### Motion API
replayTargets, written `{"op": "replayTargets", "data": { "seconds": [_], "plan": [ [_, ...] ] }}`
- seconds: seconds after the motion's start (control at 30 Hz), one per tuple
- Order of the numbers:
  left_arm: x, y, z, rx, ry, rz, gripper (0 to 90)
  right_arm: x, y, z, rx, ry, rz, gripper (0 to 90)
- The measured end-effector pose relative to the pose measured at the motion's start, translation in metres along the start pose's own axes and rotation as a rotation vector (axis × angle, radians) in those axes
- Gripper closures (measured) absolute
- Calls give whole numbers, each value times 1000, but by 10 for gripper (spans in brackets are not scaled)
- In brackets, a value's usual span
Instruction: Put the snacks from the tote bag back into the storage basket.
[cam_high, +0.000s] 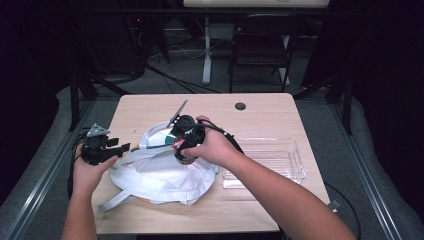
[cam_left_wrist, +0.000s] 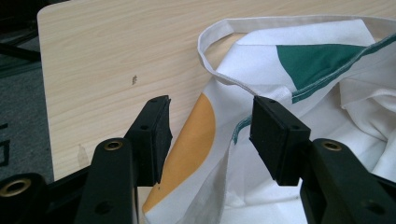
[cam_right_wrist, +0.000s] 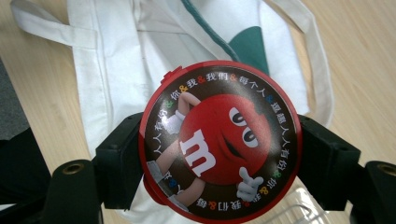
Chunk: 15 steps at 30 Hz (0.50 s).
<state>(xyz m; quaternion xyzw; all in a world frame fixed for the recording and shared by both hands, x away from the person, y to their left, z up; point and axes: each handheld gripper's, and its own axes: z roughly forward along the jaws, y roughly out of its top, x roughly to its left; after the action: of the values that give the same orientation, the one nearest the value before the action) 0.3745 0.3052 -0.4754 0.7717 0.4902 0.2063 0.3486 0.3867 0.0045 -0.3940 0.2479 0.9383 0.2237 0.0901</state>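
A white cloth tote bag (cam_high: 160, 176) with green and orange patches lies crumpled on the wooden table (cam_high: 260, 120). My right gripper (cam_high: 183, 146) hovers over the bag's mouth, shut on a round red tin (cam_right_wrist: 219, 142) with a cartoon candy figure on its lid; the jaws clamp its rim on both sides. In the right gripper view the bag (cam_right_wrist: 140, 60) lies below the tin. My left gripper (cam_high: 120, 148) is at the bag's left edge. Its jaws stand open (cam_left_wrist: 210, 126), with the bag's orange-patched fabric (cam_left_wrist: 196, 140) lying between them, not pinched.
A clear plastic tray (cam_high: 280, 160) sits on the table to the right of the bag. A dark cable hole (cam_high: 240, 106) is near the table's far edge. Beyond the table stand a chair (cam_high: 260, 45) and a desk leg.
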Motion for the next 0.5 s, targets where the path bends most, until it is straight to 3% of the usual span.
{"op": "replayTargets", "data": {
  "seconds": [0.5],
  "plan": [
    [0,-1,0,2,6,2,478,-30,-31,-27,-27,-34,47,253]
  ]
}}
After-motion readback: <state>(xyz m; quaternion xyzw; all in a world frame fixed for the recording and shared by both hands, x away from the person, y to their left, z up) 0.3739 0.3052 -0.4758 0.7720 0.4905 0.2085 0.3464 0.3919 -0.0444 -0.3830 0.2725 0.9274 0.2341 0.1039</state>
